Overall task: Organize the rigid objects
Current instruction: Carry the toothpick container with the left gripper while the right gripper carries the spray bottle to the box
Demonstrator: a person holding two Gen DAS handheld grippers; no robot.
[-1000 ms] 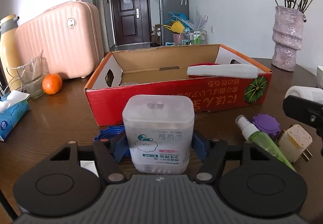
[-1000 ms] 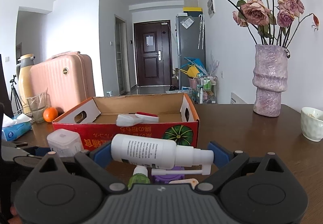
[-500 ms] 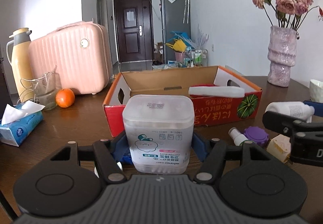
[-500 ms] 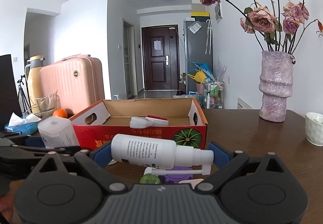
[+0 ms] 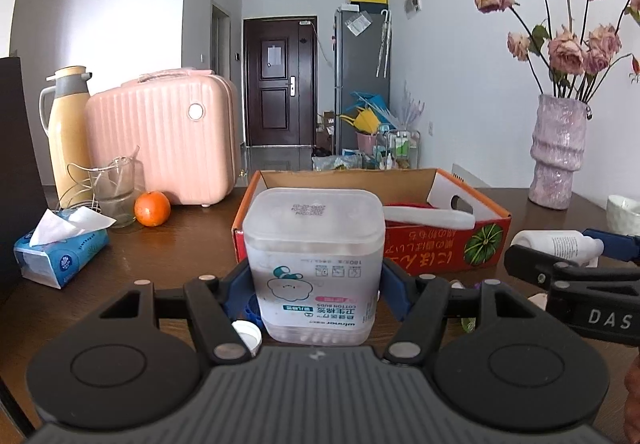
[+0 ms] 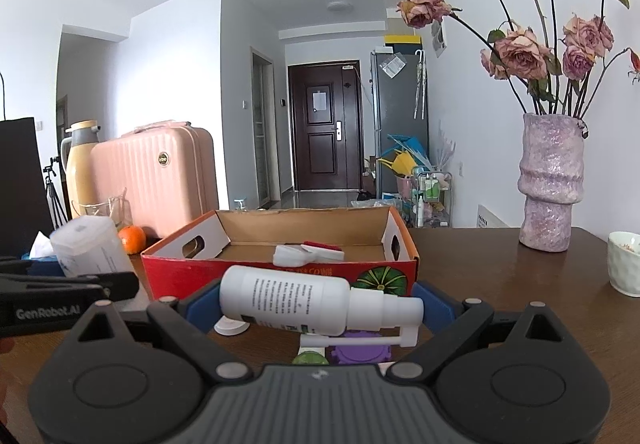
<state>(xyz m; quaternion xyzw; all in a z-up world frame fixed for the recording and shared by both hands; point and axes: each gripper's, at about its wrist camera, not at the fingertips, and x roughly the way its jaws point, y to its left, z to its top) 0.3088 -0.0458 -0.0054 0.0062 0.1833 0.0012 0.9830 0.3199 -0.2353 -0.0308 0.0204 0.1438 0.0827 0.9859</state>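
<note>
My left gripper point(image 5: 314, 284) is shut on a translucent cotton bud box point(image 5: 314, 268), held upright above the dark wooden table. My right gripper point(image 6: 318, 304) is shut on a white spray bottle point(image 6: 280, 298) that lies sideways between its blue pads, nozzle to the right. Both hover in front of an open red cardboard box point(image 6: 180, 272) with a white and red item point(image 6: 308, 254) inside. In the right wrist view the cotton bud box point(image 6: 88, 252) shows at the left edge. In the left wrist view the spray bottle point(image 5: 556, 244) shows at the right.
Below the grippers lie a purple lid point(image 6: 360, 352), a green bottle top point(image 6: 310, 358) and a white cap point(image 5: 246, 332). A tissue pack point(image 5: 60, 256), orange point(image 5: 152, 207), glass point(image 5: 116, 191), thermos point(image 5: 66, 131) and pink suitcase point(image 5: 160, 147) stand left. A vase point(image 5: 558, 151) and white cup point(image 5: 624, 207) stand right.
My left gripper has risen with the cotton bud box, so the red box now sits lower behind it. The right gripper has hardly moved and keeps the spray bottle.
</note>
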